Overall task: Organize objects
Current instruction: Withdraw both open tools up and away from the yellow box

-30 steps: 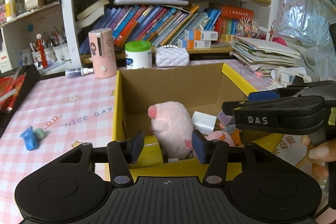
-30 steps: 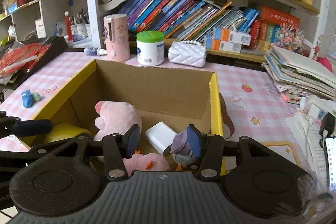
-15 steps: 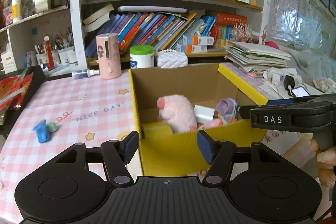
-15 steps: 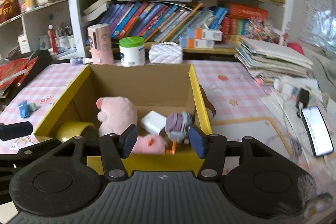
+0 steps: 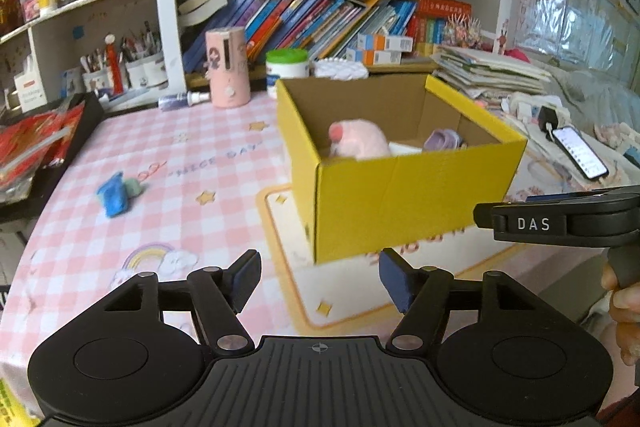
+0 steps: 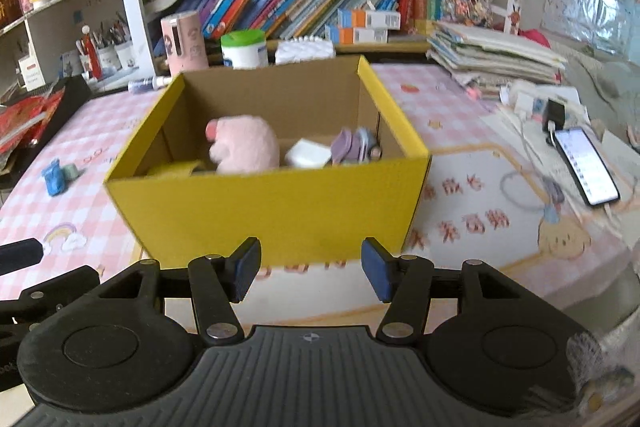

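A yellow cardboard box [image 5: 404, 195] [image 6: 276, 211] stands open on the pink checked table. Inside lie a pink plush toy [image 5: 360, 141] [image 6: 244, 145], a white block [image 6: 308, 155], a purple toy [image 5: 442, 139] [image 6: 354, 145] and a yellow tape roll [image 6: 172, 169]. My left gripper [image 5: 318, 281] is open and empty, in front of the box's near left corner. My right gripper [image 6: 310, 269] is open and empty, just in front of the box's near wall. The right gripper also shows at the right of the left wrist view [image 5: 560, 221].
A blue and green small item [image 5: 116, 193] [image 6: 58, 177] lies on the table left of the box. A pink canister [image 5: 226, 71], a green-lidded jar [image 5: 288, 65] and a white purse [image 6: 304, 51] stand behind the box. A phone [image 6: 586, 165] and stacked papers [image 6: 492, 63] lie at right.
Both grippers have pulled back out of the box toward the table's near edge. Both remain open and empty.
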Demonstrator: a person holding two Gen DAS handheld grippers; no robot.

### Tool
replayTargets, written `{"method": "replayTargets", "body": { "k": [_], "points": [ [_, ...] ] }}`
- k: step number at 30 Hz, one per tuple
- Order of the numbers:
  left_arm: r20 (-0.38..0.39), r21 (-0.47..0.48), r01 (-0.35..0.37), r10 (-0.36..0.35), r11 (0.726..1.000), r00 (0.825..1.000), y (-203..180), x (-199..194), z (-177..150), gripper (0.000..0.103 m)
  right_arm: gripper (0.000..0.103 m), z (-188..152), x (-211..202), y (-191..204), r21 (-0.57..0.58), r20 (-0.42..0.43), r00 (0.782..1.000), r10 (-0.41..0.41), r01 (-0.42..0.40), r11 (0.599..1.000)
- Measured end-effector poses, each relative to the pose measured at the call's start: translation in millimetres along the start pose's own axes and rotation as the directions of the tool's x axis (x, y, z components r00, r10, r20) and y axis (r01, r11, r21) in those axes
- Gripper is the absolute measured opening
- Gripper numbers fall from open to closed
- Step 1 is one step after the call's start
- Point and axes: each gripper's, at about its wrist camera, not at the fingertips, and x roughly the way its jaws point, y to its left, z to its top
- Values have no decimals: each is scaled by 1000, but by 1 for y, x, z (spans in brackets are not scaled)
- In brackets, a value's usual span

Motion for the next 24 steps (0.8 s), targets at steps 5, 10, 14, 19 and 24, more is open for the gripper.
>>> {"method": "replayTargets", "body": {
  "k": [5,10,14,19,24],
  "points": [
    [-23,-3,-9,9,1000,1000,10,-9,-13,68,55,-16,-5,10,15,-36,999,-10,11,1000],
    [-46,0,-12,12,1000,999,17,-18,-24,69,57,-33,-10,23,5,-68,998,-16,17,1000],
    [-55,4,-11,11,1000,998,22,-26,-33,69,57,-44,-14,32,-8,-83,996,-18,18,1000],
    [-62,8,-8,9,1000,998,27,-34,-42,70,57,-56,-21,41,-11,-97,995,-14,13,1000],
    [-66,8,-10,11,1000,998,33,-42,-51,70,58,-67,-28,50,-13,-109,994,-5,4,1000]
  ]
}}
